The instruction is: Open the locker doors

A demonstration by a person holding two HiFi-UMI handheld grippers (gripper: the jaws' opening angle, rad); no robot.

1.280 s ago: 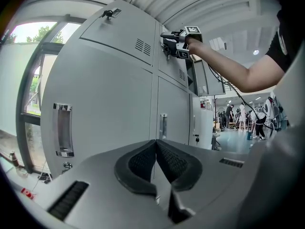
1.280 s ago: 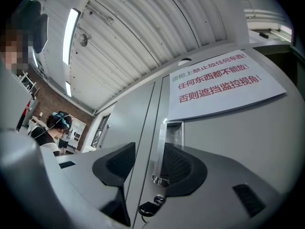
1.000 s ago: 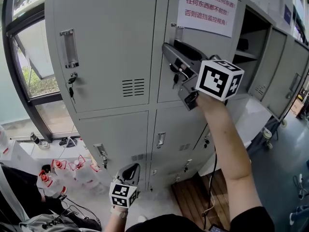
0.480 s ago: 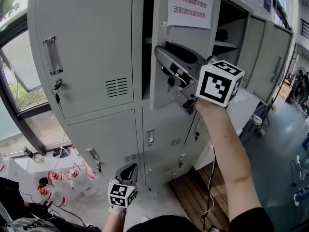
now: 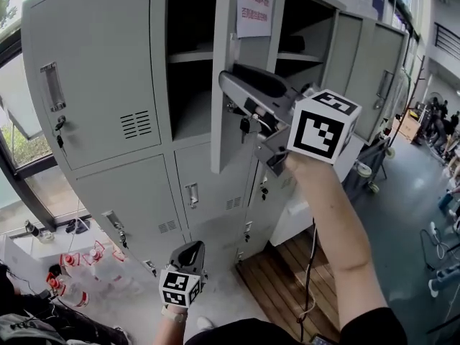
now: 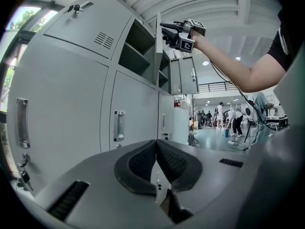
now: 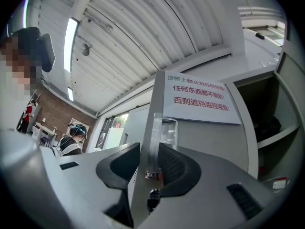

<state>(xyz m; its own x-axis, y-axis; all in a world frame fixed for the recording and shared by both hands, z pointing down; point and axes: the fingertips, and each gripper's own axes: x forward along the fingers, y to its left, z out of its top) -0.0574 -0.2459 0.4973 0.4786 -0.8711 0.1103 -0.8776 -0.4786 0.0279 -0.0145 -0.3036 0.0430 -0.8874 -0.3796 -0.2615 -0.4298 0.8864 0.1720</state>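
**A:** From the head view, the jaws of the right gripper (image 5: 228,85), just now closing, are seen clamped on the free edge of the grey steel upper locker door (image 5: 224,142), which is swung half open.

**B:** In the left gripper view, the left gripper (image 6: 156,155) is pressed closed on nothing.

**A:** In the right gripper view, the edge is pinched between the pads.

**B:** The pull is best kept along the hinge's arc so the edge is not twisted free.

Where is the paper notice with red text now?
In the head view the notice is at top centre, stuck on the open upper locker door, above its handle, right of an open compartment.
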